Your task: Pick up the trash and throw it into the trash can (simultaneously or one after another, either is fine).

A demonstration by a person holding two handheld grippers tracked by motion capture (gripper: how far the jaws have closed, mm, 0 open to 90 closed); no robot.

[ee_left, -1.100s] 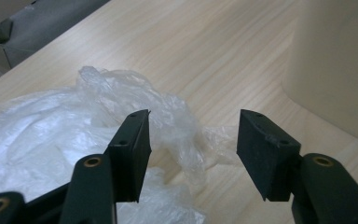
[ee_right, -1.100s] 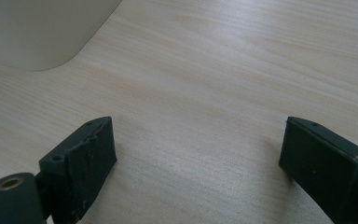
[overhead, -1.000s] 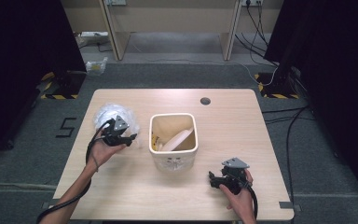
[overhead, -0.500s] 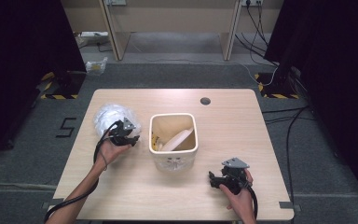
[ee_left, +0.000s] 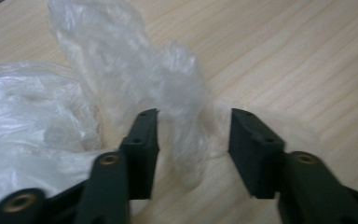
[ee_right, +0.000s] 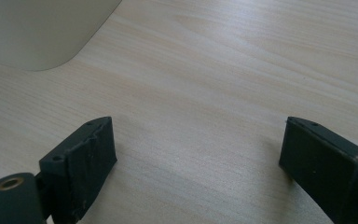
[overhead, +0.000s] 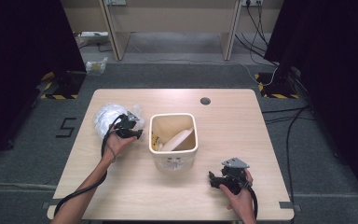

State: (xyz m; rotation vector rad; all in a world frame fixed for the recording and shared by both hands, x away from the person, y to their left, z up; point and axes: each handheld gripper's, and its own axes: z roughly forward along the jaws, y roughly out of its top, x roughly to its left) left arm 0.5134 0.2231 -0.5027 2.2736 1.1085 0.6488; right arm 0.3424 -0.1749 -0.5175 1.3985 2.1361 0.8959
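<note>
Two grippers at work on a wooden table (overhead: 121, 186). Left gripper (overhead: 133, 128) sits at ten o'clock from the bin (overhead: 173, 140), nosed into a crumpled clear plastic bag (overhead: 109, 116) lying on the tabletop just left of the bin. In the left gripper view a twisted tail of the bag (ee_left: 182, 107) stands between the jaws; they have just been closing, yet gaps remain on both sides, so nothing is pinched yet. Likely aim: catch that tail to lift the bag, perhaps toward the bin.

Right gripper (overhead: 214, 179) rests at four o'clock from the bin, jaws spread wide over bare wood, holding nothing, apparently waiting.

Bin holds a pale curved piece and something yellowish; neither can be identified. The bag's far side is hidden behind the left gripper.
</note>
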